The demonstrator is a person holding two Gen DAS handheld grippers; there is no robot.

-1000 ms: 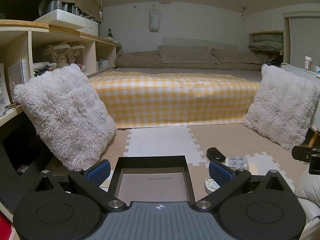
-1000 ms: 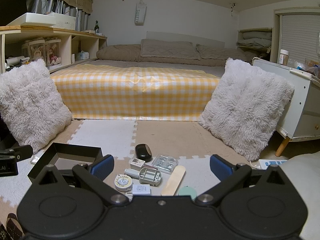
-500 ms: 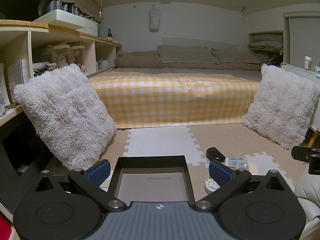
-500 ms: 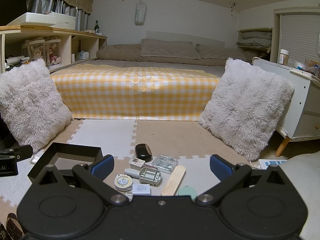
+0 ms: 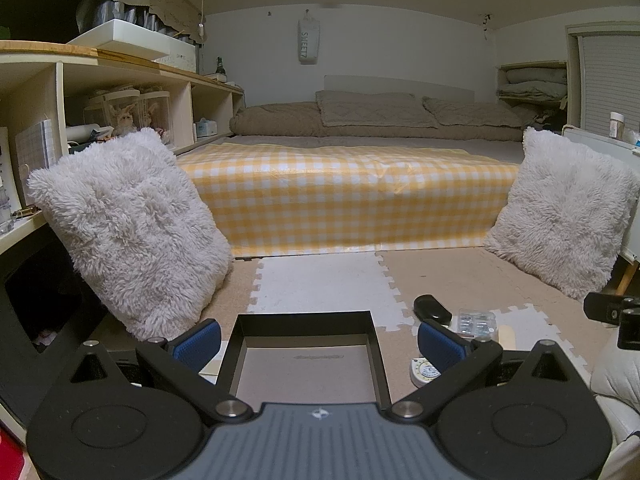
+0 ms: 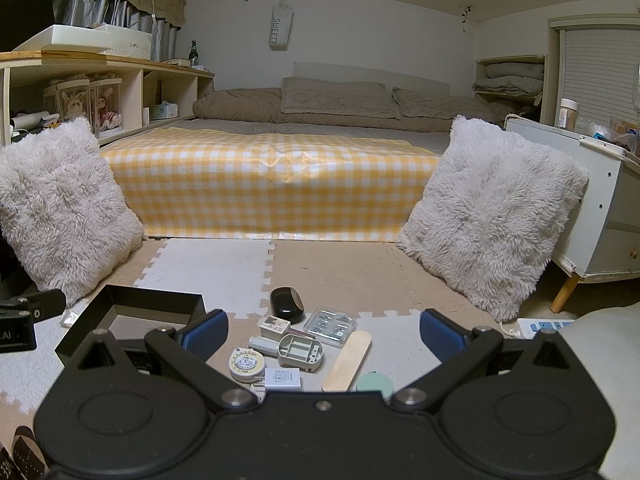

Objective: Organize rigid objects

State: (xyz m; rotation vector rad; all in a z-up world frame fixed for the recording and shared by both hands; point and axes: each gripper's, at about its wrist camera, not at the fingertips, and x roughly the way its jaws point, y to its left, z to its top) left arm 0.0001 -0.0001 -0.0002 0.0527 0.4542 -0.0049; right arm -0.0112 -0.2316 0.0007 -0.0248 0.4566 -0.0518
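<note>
A black open box (image 5: 306, 354) lies on the floor mat between the fingers of my open, empty left gripper (image 5: 319, 340); it also shows at the left in the right wrist view (image 6: 132, 312). Right of it lie several small things: a black oval case (image 6: 285, 300), a clear plastic case (image 6: 330, 321), a grey plastic tray (image 6: 300, 353), a round tape measure (image 6: 246, 365), a white charger (image 6: 282, 379), a wooden stick (image 6: 347, 360) and a mint round thing (image 6: 374, 387). My right gripper (image 6: 323, 334) is open and empty, hovering just before them.
Two fluffy white cushions (image 6: 60, 204) (image 6: 492, 216) lean at either side. A bed with a yellow checked cover (image 6: 272, 184) stands behind. Shelves (image 5: 100, 120) run along the left, a white cabinet (image 6: 600, 208) at the right. Puzzle floor mats (image 6: 212, 268) cover the floor.
</note>
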